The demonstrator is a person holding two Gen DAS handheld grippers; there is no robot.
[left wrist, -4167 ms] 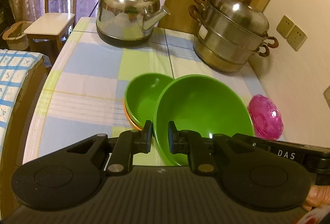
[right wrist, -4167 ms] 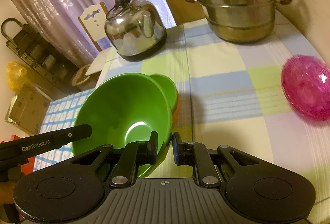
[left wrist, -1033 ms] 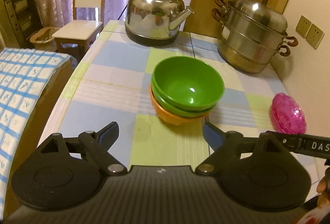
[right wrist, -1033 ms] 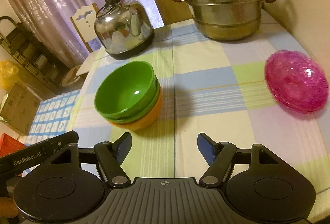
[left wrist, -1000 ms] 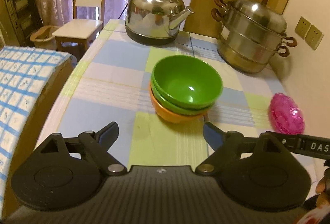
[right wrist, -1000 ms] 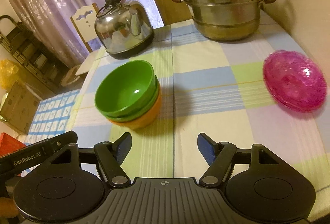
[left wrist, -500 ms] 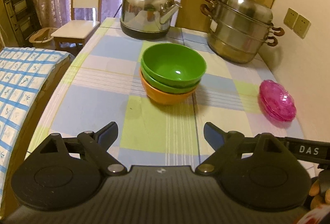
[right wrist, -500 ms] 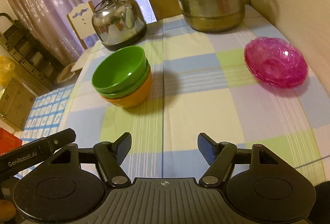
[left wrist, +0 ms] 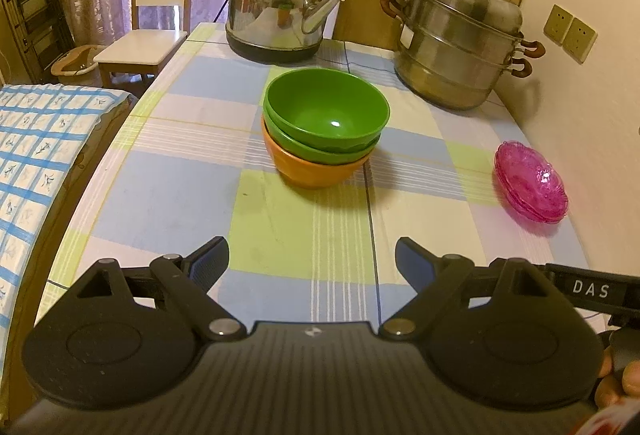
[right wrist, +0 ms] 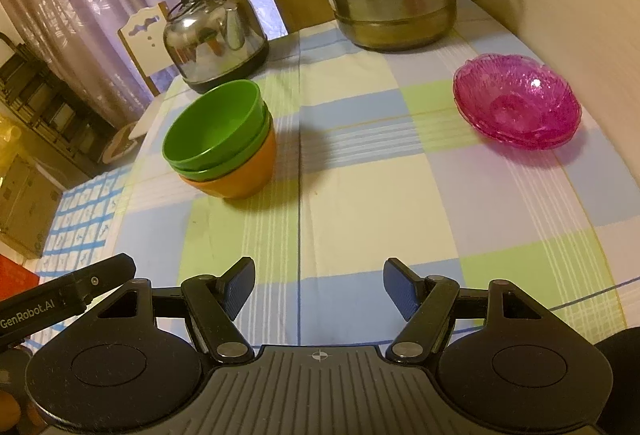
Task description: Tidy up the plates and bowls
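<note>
Two green bowls [left wrist: 326,111] sit nested in an orange bowl [left wrist: 316,169] at the middle of the checked table; the stack also shows in the right wrist view [right wrist: 218,137]. A stack of pink glass plates [left wrist: 530,181] lies near the right wall, and it also shows in the right wrist view [right wrist: 516,107]. My left gripper [left wrist: 312,261] is open and empty, well back from the bowls near the table's front. My right gripper [right wrist: 318,285] is open and empty, also near the front edge.
A steel kettle [left wrist: 282,5] and a stacked steel steamer pot [left wrist: 456,43] stand at the back of the table [left wrist: 160,195]. A chair [left wrist: 154,27] stands beyond the left corner. A blue-checked cloth surface [left wrist: 36,139] lies left of the table. A wall runs along the right.
Earlier both grippers held a green bowl over the stack; it now rests on top. Both grippers have opened and pulled back toward the front edge.
</note>
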